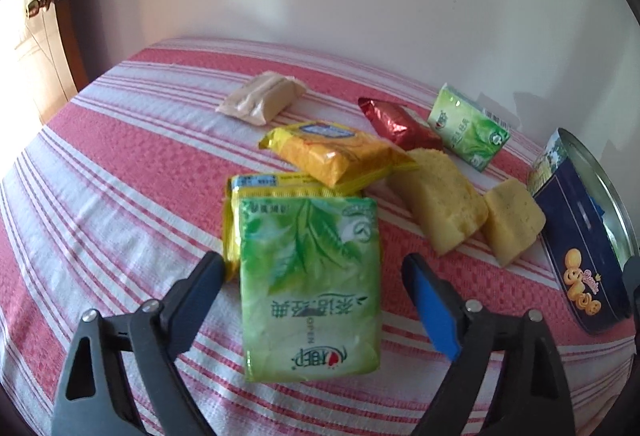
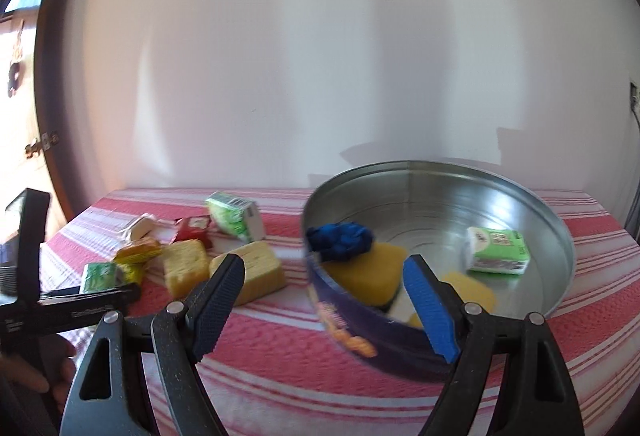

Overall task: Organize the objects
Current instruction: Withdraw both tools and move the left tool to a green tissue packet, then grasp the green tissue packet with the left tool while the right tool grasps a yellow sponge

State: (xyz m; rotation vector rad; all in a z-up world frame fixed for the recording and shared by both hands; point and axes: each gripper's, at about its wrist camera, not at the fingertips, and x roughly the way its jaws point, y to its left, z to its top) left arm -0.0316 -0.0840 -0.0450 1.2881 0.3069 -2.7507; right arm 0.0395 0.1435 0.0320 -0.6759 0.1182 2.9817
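My left gripper (image 1: 314,268) is open, its fingers on either side of a green tissue pack (image 1: 310,284) lying on the striped cloth, apart from it. Behind the pack lie two yellow snack packets (image 1: 332,152), a beige packet (image 1: 262,98), a red foil packet (image 1: 394,124), a small green tissue pack (image 1: 468,126) and two yellow sponges (image 1: 440,196). My right gripper (image 2: 324,272) is open and empty in front of the round blue tin (image 2: 400,340), which holds a blue cloth (image 2: 340,238), yellow sponges (image 2: 368,272) and a green tissue pack (image 2: 498,250).
The table wears a red and white striped cloth (image 1: 100,176) and stands against a white wall. A wooden door (image 1: 48,36) is at the far left. The tin also shows in the left wrist view (image 1: 580,236) at the right edge. The left gripper shows in the right wrist view (image 2: 60,304).
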